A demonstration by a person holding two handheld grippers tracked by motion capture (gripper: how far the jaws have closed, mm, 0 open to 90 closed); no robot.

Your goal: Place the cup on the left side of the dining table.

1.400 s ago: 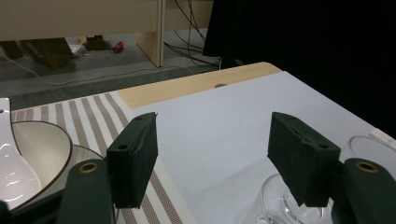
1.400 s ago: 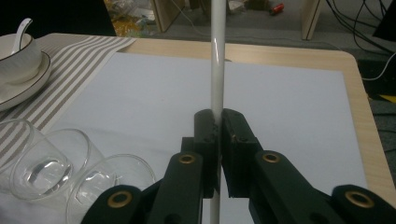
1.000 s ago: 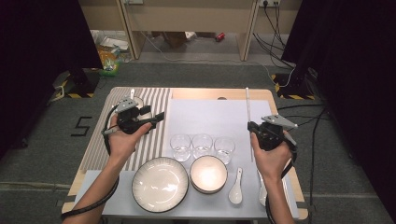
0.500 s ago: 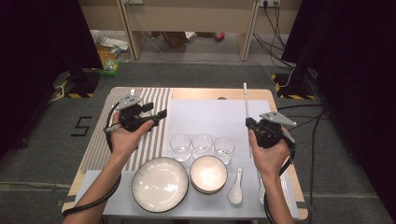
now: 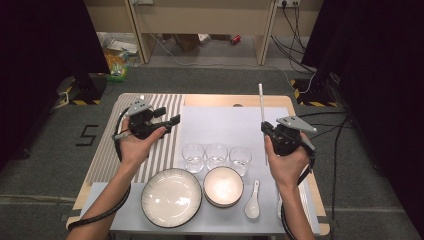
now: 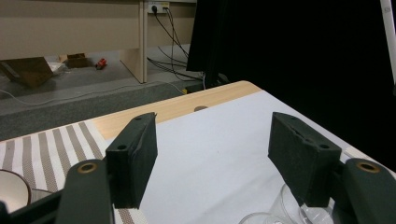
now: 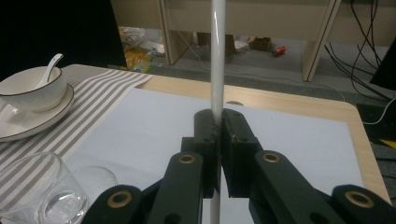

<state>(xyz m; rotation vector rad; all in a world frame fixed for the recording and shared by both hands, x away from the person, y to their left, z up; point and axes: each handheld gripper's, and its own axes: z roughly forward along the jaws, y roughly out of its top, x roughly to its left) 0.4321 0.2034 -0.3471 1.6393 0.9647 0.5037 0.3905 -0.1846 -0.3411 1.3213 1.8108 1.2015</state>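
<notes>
Looking down from the high view, the right gripper [image 5: 263,129] pinches a white rod [image 5: 261,102] upright over the mat [image 5: 225,125], behind three glasses [image 5: 216,155]. The left gripper view shows the left gripper [image 6: 219,154] spread wide, empty. The right gripper view shows jaws clamped on the rod [image 7: 217,56].

Your fingers [image 6: 135,154]: black | rod [image 7: 217,56]: white | counter [image 5: 235,100]: pale wood | mat [image 5: 225,125]: light grey | cloth [image 5: 107,150]: grey-and-white stripes | plate [image 5: 171,197]: white, dark rim | glasses [image 5: 216,155]: clear | spoon [image 5: 252,200]: white
</notes>
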